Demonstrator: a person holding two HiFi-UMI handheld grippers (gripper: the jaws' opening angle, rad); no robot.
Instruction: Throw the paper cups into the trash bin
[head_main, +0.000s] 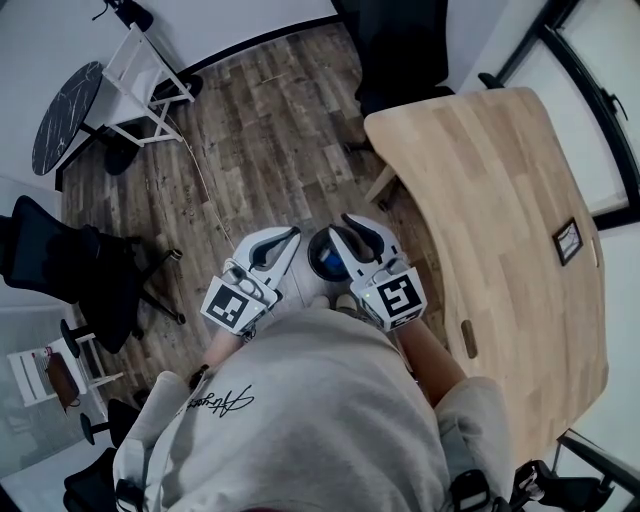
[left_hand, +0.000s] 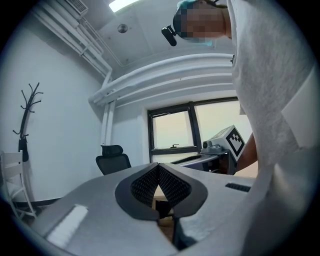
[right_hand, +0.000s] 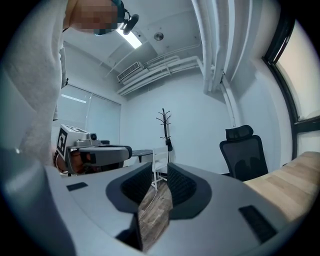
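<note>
Here, the person is holding both grippers level in front of the torso. The left gripper's fingers are pressing together at their tips, with nothing between them. The right gripper's fingers are standing slightly apart, showing only the wooden floor through the narrow gap. The trash bin is sitting on the floor between the two grippers, near the worktop's edge. Whether paper cups are lying inside it cannot be told.

Trash bin half hidden, chair cropped
</note>
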